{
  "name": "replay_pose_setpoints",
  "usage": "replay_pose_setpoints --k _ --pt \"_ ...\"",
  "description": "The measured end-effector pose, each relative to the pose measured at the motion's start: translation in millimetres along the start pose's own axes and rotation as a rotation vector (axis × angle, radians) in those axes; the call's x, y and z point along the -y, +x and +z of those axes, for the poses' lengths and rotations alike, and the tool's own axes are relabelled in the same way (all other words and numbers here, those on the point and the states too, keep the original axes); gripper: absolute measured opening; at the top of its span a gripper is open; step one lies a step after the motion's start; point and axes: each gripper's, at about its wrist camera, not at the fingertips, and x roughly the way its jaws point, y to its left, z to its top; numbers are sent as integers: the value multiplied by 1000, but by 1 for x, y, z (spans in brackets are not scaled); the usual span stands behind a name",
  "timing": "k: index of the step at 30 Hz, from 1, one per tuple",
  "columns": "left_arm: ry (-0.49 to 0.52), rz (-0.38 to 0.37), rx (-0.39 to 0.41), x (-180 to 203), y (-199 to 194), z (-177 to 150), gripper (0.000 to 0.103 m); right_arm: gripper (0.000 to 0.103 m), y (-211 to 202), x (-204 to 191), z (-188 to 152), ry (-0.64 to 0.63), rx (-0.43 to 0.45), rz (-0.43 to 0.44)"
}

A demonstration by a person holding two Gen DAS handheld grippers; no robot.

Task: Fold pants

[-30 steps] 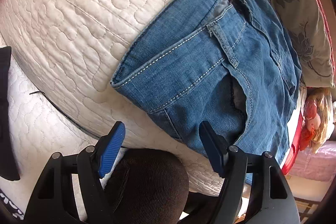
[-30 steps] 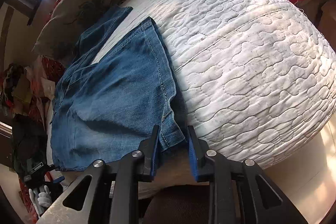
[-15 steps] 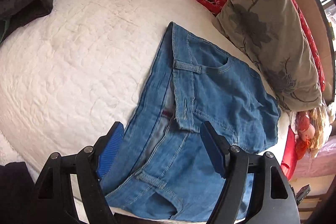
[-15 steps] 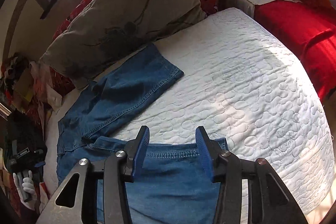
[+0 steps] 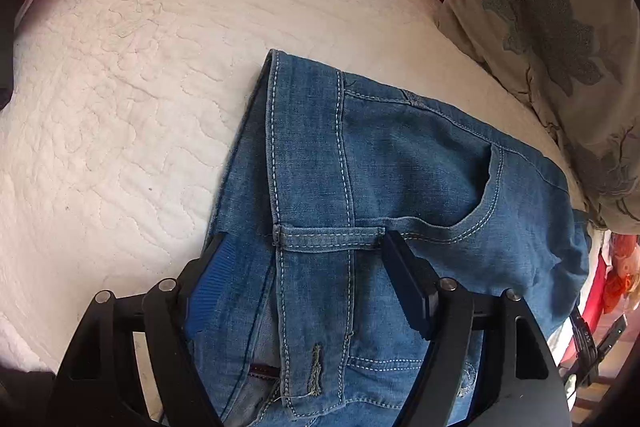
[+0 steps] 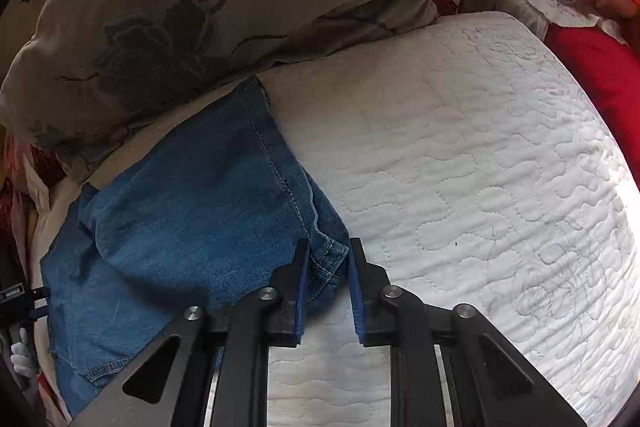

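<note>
Left gripper (image 5: 304,267) spread wide above the waistband of the jeans (image 5: 400,167), belt loop between the blue pads (image 5: 208,279), nothing pinched. Right gripper (image 6: 329,269) just been closing, now narrow, bunched hem corner between the jaws; squeezed or not, hard to tell. Jeans folded flat on the white quilted mattress (image 6: 480,167), edge just beside the grey flowered pillow (image 5: 560,47).

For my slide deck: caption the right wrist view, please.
Right claw over the hem corner of blue jeans on a white quilted mattress.
</note>
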Motion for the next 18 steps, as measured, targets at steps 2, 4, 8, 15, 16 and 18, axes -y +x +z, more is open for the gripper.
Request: replay_pose_setpoints --k 2,4,8,15,16,18 --pt "25 43 27 7 -3 -4 69 17 -10 6 -2 18 35 24" --pt "39 51 37 11 -6 -9 60 17 -28 20 -5 54 78 55" --pt "67 98 54 8 -5 -21 57 17 -33 46 -28 102 45 80" --pt "19 -32 56 -23 -38 -7 57 29 -43 58 -31 182 41 149" --pt "16 -52 85 -32 -48 -1 57 30 -51 56 -25 170 68 144" --pt "-13 -106 104 -49 -60 15 60 36 -61 50 -8 125 98 121"
